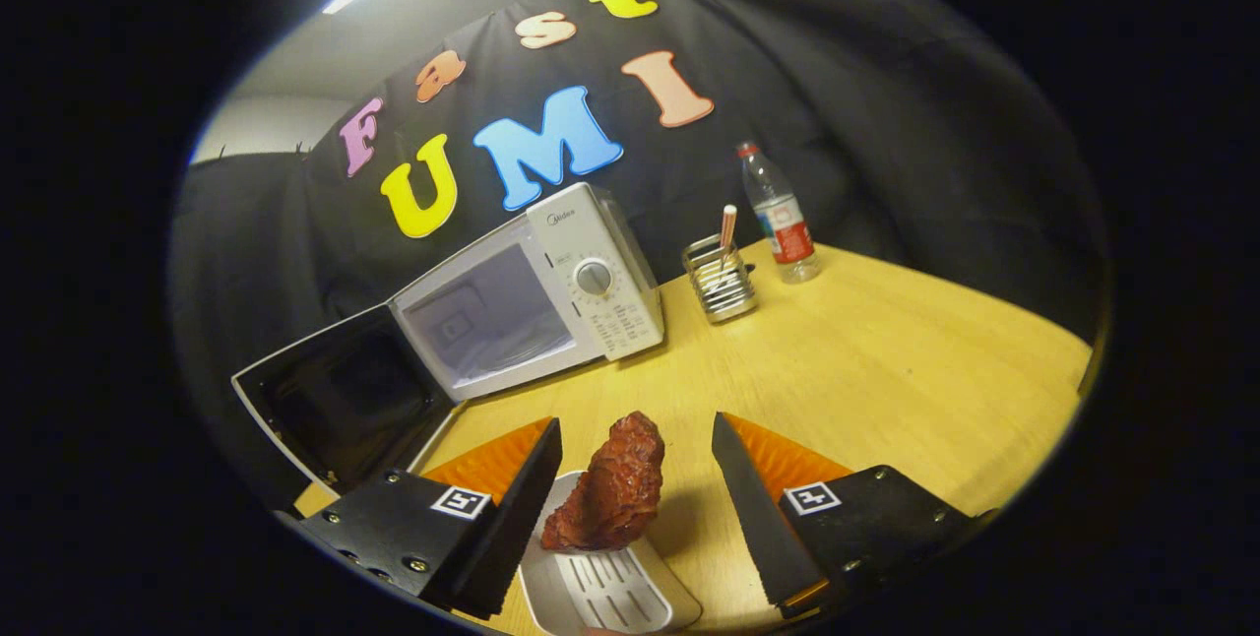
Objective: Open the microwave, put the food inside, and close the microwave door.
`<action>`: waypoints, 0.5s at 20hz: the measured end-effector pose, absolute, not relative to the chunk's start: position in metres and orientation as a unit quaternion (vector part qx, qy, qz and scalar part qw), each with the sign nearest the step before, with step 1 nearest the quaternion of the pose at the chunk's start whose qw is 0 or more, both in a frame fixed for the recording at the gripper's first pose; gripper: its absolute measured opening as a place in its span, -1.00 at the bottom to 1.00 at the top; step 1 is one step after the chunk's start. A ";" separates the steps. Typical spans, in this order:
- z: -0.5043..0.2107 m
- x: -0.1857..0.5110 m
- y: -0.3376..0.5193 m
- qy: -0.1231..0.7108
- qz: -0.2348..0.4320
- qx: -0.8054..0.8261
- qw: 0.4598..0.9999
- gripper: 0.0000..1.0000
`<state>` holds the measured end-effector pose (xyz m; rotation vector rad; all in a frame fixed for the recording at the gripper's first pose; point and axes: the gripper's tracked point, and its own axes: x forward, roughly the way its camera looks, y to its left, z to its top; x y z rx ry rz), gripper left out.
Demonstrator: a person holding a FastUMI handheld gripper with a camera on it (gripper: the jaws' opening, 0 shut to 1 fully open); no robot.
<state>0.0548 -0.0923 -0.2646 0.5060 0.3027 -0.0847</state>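
A white microwave [591, 262] stands on the wooden table [886, 380], beyond the fingers and to their left. Its dark door [345, 400] is swung wide open to the left, and the pale cavity [482, 316] is bare. A reddish-brown piece of food [610, 488] stands upright on a small white slotted tray [610, 597]. My gripper [635, 421] is open, and the food lies between the two fingers with a gap on each side. The left finger is close to the tray's edge.
A wire holder [721, 286] with a pen-like stick in it stands to the right of the microwave. A plastic water bottle [783, 218] with a red label is behind the holder. Bare tabletop stretches to the right of the fingers.
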 end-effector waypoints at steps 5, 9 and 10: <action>-0.266 0.059 -0.096 0.144 -0.019 0.290 0.946 -0.35; -0.246 0.060 -0.087 0.126 -0.003 0.305 0.944 -0.78; -0.247 0.060 -0.083 0.130 -0.002 0.301 0.945 -0.78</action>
